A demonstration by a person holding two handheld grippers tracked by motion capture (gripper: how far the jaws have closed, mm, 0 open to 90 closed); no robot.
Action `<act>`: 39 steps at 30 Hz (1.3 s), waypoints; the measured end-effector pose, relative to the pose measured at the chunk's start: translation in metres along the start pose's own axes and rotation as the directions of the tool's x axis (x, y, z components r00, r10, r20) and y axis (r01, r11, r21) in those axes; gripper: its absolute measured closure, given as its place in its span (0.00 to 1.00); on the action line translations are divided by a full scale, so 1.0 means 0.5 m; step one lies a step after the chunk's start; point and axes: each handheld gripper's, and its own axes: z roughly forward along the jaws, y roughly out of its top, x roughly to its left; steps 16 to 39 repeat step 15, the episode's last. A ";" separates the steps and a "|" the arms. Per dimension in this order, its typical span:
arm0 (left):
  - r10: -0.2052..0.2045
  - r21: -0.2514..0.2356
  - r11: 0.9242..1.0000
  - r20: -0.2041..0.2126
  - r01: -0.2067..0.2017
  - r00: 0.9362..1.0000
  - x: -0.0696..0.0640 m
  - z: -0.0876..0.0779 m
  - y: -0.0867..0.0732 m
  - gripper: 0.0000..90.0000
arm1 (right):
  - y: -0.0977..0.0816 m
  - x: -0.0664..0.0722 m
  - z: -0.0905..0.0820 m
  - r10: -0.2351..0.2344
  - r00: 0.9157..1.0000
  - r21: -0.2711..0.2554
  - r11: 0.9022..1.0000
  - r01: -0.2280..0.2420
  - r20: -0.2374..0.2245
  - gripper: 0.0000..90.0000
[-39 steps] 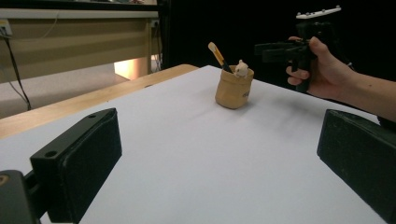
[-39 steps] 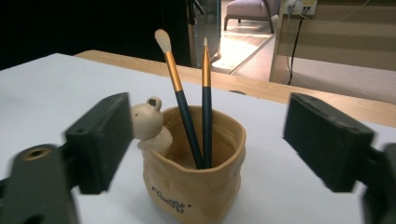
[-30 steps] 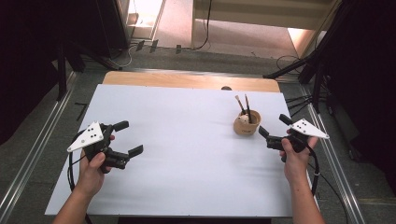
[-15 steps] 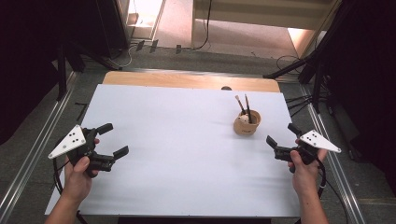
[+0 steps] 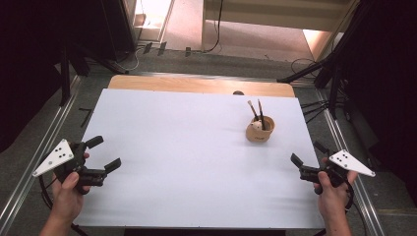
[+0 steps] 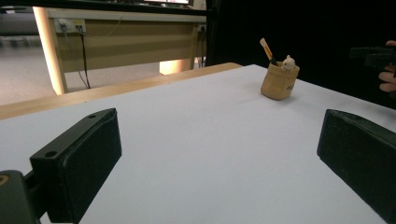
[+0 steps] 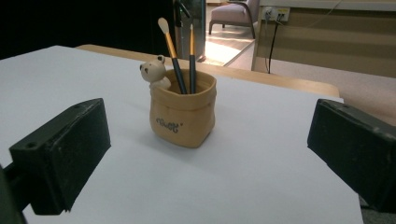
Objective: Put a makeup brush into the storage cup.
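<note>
the brushes' (image 7: 177, 51) lower ends are hidden inside the pot (image 7: 183, 111). the pot's lettering is too small to read. in the left gripper view, the right hand (image 6: 387, 70) is cut off by the picture's edge.

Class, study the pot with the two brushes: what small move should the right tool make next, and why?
Probably ease the right tool forward toward the pot: its jaws are open, empty and short of it, with the brushes standing upright inside.
</note>
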 end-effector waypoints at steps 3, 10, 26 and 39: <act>0.002 0.019 1.000 -0.010 -0.002 1.000 0.003 -0.007 -0.011 0.00 | -0.009 -0.002 -0.013 0.006 1.000 0.002 1.000 -0.006 0.006 0.00; -0.009 0.021 1.000 -0.066 0.011 0.998 0.015 -0.035 -0.026 0.00 | -0.017 -0.011 -0.045 0.021 1.000 -0.008 1.000 -0.021 0.021 0.00; 0.011 0.042 0.999 -0.072 -0.008 0.997 0.010 -0.025 -0.028 0.00 | -0.014 -0.018 -0.054 0.037 0.999 -0.027 0.999 -0.036 0.038 0.00; 0.011 0.042 0.999 -0.072 -0.008 0.997 0.010 -0.025 -0.028 0.00 | -0.014 -0.018 -0.054 0.037 0.999 -0.027 0.999 -0.036 0.038 0.00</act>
